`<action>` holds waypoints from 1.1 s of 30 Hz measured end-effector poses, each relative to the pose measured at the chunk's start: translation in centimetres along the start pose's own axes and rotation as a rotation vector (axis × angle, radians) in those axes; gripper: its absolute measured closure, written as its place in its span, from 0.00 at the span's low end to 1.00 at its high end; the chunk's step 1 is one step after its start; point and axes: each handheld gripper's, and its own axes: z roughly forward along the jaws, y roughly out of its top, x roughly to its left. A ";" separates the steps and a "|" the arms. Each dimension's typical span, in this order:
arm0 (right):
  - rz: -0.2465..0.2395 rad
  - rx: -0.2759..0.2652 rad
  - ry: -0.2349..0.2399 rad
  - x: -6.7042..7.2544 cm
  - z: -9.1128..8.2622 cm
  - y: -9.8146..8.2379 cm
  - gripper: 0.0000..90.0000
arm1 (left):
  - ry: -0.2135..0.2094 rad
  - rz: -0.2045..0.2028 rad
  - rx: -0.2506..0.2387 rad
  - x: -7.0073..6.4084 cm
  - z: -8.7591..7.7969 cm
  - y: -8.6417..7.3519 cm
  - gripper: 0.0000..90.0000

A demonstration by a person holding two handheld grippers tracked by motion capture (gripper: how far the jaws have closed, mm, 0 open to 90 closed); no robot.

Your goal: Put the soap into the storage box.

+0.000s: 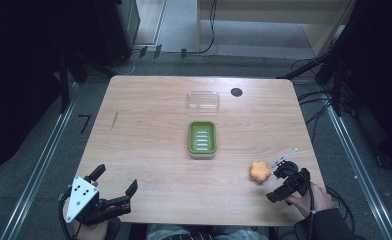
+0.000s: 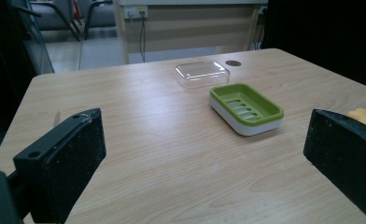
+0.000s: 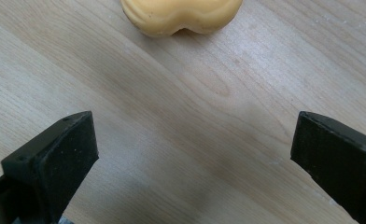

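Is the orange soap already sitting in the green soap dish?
No, the orange soap lies on the bare table near the right gripper, apart from the green soap dish.

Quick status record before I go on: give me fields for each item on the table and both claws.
soap dish: green, table centre, nothing in it
clear lid: lying beyond the dish, apart from it
orange soap: on the table, near right side, not gripped
left claw: open, holding nothing, near left corner
right claw: open, just short of the soap
table: light wood, dark round hole at far side
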 end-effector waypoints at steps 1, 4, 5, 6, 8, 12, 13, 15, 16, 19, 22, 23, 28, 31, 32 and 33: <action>0.001 0.001 -0.002 0.0 0.0 0.0 0.01 | 0.001 -0.003 0.000 0.0 0.1 0.0 0.00; -0.001 -0.001 -0.002 -0.2 0.1 -0.1 0.01 | 0.000 -0.001 0.005 -0.1 0.2 0.1 0.00; 0.000 0.000 -0.003 -0.2 0.1 -0.1 0.01 | 0.001 0.000 0.008 -0.1 0.3 0.1 0.00; 0.006 0.001 -0.003 -0.2 0.1 -0.2 0.01 | -0.001 0.006 0.014 -0.2 0.3 0.1 0.00; 0.006 0.002 -0.004 -0.1 0.1 -0.2 0.01 | -0.004 0.007 0.011 -0.2 0.4 0.1 0.00; 0.006 -0.007 -0.004 -0.1 0.0 -0.1 0.01 | 0.002 0.005 0.011 -0.1 0.1 0.1 0.00; 0.002 -0.003 -0.005 -0.1 0.0 0.0 0.01 | 0.005 -0.001 0.011 0.0 0.1 0.0 0.00; -0.003 -0.005 -0.007 0.0 0.1 0.2 0.01 | 0.008 -0.001 0.012 0.1 0.0 0.0 0.00; -0.004 0.001 -0.006 0.0 0.0 0.3 0.01 | 0.010 0.001 0.013 0.1 -0.1 -0.1 0.00; -0.014 -0.002 -0.008 0.2 -0.1 0.6 0.01 | 0.015 -0.002 0.014 0.2 -0.3 -0.2 0.00; -0.025 -0.005 -0.010 0.4 -0.2 1.1 0.02 | 0.018 -0.008 0.011 0.3 -0.4 -0.2 0.00; -0.031 -0.007 -0.010 0.5 -0.2 1.3 0.02 | 0.020 -0.003 0.014 0.3 -0.5 -0.2 0.00; -0.051 -0.010 -0.017 0.5 -0.4 1.9 0.02 | 0.025 -0.007 0.015 0.4 -0.6 -0.3 0.00; -0.069 -0.019 -0.012 0.6 -0.5 2.2 0.01 | 0.020 -0.004 0.016 0.4 -0.5 -0.3 0.00; -0.063 -0.016 -0.008 0.7 -0.6 2.4 0.00 | 0.019 0.001 0.020 0.4 -0.5 -0.3 0.00; -0.071 -0.016 -0.005 0.8 -0.5 2.5 0.00 | 0.018 -0.002 0.017 0.4 -0.4 -0.3 0.00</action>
